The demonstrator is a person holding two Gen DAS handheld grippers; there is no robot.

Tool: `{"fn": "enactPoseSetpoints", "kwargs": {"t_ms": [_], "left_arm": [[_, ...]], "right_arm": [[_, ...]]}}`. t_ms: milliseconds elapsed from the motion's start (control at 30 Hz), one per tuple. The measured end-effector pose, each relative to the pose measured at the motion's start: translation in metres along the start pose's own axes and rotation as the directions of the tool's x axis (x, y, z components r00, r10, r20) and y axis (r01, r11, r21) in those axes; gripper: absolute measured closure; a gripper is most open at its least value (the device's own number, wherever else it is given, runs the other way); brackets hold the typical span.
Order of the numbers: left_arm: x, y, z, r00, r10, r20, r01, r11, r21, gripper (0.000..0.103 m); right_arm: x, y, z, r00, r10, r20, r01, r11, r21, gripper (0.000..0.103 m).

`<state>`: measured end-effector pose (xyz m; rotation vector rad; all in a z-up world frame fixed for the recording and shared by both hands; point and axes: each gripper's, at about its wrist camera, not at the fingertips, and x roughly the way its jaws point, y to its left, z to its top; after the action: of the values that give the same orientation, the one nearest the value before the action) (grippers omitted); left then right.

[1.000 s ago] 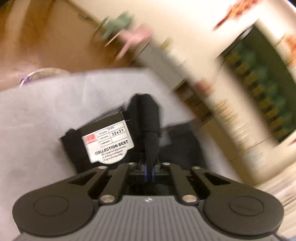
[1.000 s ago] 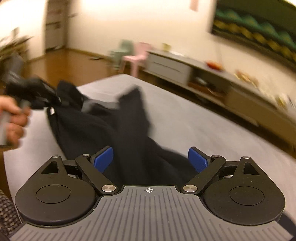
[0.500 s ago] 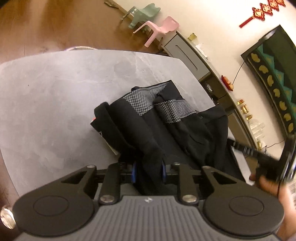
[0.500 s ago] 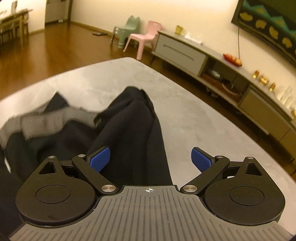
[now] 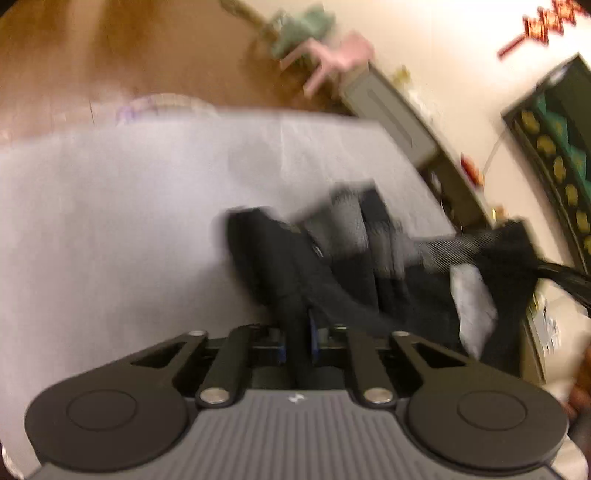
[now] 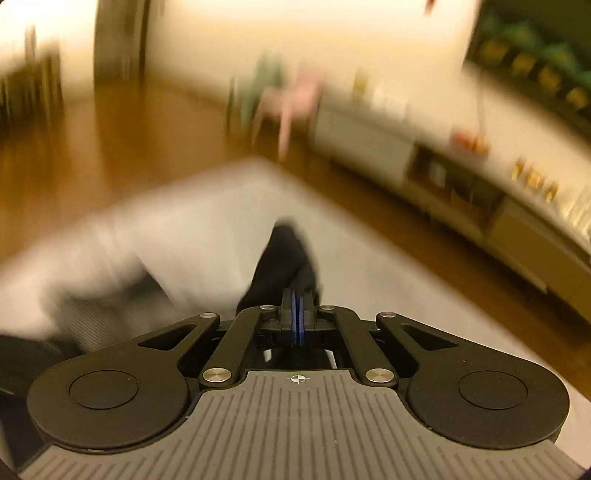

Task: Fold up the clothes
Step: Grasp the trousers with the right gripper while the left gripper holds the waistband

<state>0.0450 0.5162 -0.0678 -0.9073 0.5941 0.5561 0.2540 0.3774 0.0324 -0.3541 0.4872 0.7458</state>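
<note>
Black trousers (image 5: 354, 273) with grey mesh lining lie bunched on the grey table (image 5: 110, 221). My left gripper (image 5: 297, 339) has a thick fold of the waist end between its blue pads, and its jaws are closing on it. In the right wrist view my right gripper (image 6: 297, 314) is shut, its pads pinching a peak of the black trousers (image 6: 280, 258) lifted off the table (image 6: 369, 280). From the left wrist view that gripper is a dark blurred shape (image 5: 554, 273) at the right edge, pulling the cloth taut. Both views are motion-blurred.
Wooden floor (image 5: 110, 55) surrounds the table. A pink chair (image 5: 332, 55) and a green chair (image 5: 299, 29) stand beyond the far edge, beside a long low sideboard (image 5: 391, 110) along the wall. A person's hand (image 5: 580, 387) shows at the right edge.
My right gripper went from wide open over the trousers to shut on a fold of them and moved sideways. My left gripper sank, its pads narrower on the fold than half a second ago.
</note>
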Motion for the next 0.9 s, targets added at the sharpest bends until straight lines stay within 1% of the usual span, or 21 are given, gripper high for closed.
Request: {"fn": "enactPoseSetpoints", "kwargs": {"t_ms": [33, 67, 133, 167, 200, 233, 267, 300, 333, 367, 433, 500, 533, 567, 633, 700, 733, 767, 800, 867, 900], "left_arm": [[-0.003, 0.003, 0.002, 1.0, 0.006, 0.008, -0.006, 1.0, -0.01, 0.091], [-0.005, 0.006, 0.004, 1.0, 0.013, 0.011, -0.012, 1.0, -0.023, 0.091], [-0.01, 0.016, 0.004, 1.0, 0.01, 0.001, -0.01, 0.997, -0.074, 0.088], [-0.015, 0.022, 0.002, 1.0, 0.002, 0.002, -0.002, 0.996, -0.091, 0.082], [-0.021, 0.027, 0.001, 1.0, -0.007, 0.003, 0.008, 0.994, -0.106, 0.071], [-0.027, 0.032, 0.0, 1.0, -0.017, 0.005, 0.017, 0.993, -0.121, 0.066], [-0.033, 0.038, -0.002, 1.0, -0.026, 0.007, 0.027, 0.99, -0.136, 0.06], [-0.039, 0.043, -0.003, 0.999, -0.035, 0.009, 0.036, 0.988, -0.151, 0.06], [-0.047, 0.048, -0.005, 0.998, -0.053, 0.023, 0.056, 0.985, -0.161, 0.06], [-0.055, 0.05, -0.007, 0.997, -0.068, 0.045, 0.074, 0.986, -0.147, 0.06], [-0.07, 0.048, -0.009, 0.991, -0.091, 0.094, 0.101, 0.989, -0.104, 0.06], [-0.079, 0.032, -0.011, 0.983, -0.124, 0.137, 0.129, 0.991, -0.029, 0.058], [-0.077, 0.021, -0.012, 0.979, -0.156, 0.134, 0.156, 0.988, 0.01, 0.057], [-0.073, 0.008, -0.012, 0.974, -0.194, 0.113, 0.19, 0.981, 0.042, 0.055], [-0.057, -0.019, -0.016, 0.964, -0.262, 0.038, 0.257, 0.962, 0.094, 0.05], [-0.036, -0.047, -0.017, 0.958, -0.285, -0.021, 0.285, 0.949, 0.138, 0.048], [-0.027, -0.06, -0.019, 0.957, -0.286, -0.043, 0.289, 0.943, 0.163, 0.047], [-0.019, -0.072, -0.022, 0.958, -0.282, -0.061, 0.288, 0.94, 0.183, 0.044], [-0.011, -0.082, -0.025, 0.957, -0.279, -0.078, 0.289, 0.936, 0.201, 0.042], [0.005, -0.102, -0.029, 0.96, -0.264, -0.098, 0.28, 0.929, 0.241, 0.041], [0.01, -0.112, -0.029, 0.966, -0.245, -0.085, 0.259, 0.929, 0.264, 0.04]], "right_arm": [[-0.023, 0.007, 0.005, 0.998, 0.02, 0.061, -0.021, 1.0, 0.019, 0.103], [-0.04, 0.018, 0.007, 0.994, 0.051, 0.093, -0.054, 0.998, 0.032, 0.103], [-0.062, 0.05, 0.002, 0.983, 0.147, 0.107, -0.152, 0.988, 0.035, 0.103], [-0.069, 0.067, -0.002, 0.973, 0.205, 0.104, -0.209, 0.977, 0.031, 0.103], [-0.07, 0.085, -0.009, 0.957, 0.281, 0.074, -0.283, 0.959, 0.018, 0.103], [-0.071, 0.096, -0.016, 0.942, 0.333, 0.048, -0.334, 0.943, 0.006, 0.09], [-0.073, 0.105, -0.024, 0.938, 0.345, 0.034, -0.345, 0.939, -0.011, 0.058], [-0.078, 0.108, -0.033, 0.949, 0.313, 0.036, -0.312, 0.95, -0.032, 0.045], [-0.085, 0.106, -0.042, 0.964, 0.259, 0.053, -0.257, 0.965, -0.046, 0.03], [-0.093, 0.098, -0.052, 0.975, 0.208, 0.07, -0.205, 0.977, -0.051, 0.023], [-0.104, 0.078, -0.071, 0.992, 0.104, 0.071, -0.101, 0.994, -0.051, 0.02], [-0.11, 0.054, -0.095, 1.0, 0.019, 0.019, -0.018, 0.999, -0.032, 0.02], [-0.11, 0.043, -0.107, 1.0, 0.012, -0.016, -0.012, 1.0, -0.016, 0.02], [-0.109, 0.032, -0.118, 0.998, 0.026, -0.06, -0.025, 1.0, 0.007, 0.019], [-0.104, 0.017, -0.138, 0.987, 0.083, -0.137, -0.075, 0.995, 0.061, 0.016], [-0.095, 0.004, -0.148, 0.976, 0.122, -0.181, -0.107, 0.99, 0.09, 0.02], [-0.091, -0.001, -0.153, 0.969, 0.144, -0.203, -0.126, 0.987, 0.099, 0.042], [-0.088, -0.001, -0.157, 0.959, 0.169, -0.226, -0.152, 0.984, 0.092, 0.085], [-0.088, 0.0, -0.16, 0.954, 0.182, -0.237, -0.168, 0.983, 0.08, 0.101], [-0.097, 0.011, -0.165, 0.964, 0.171, -0.205, -0.17, 0.985, 0.02, 0.102], [-0.104, 0.019, -0.167, 0.968, 0.172, -0.184, -0.178, 0.984, -0.017, 0.102]]}}
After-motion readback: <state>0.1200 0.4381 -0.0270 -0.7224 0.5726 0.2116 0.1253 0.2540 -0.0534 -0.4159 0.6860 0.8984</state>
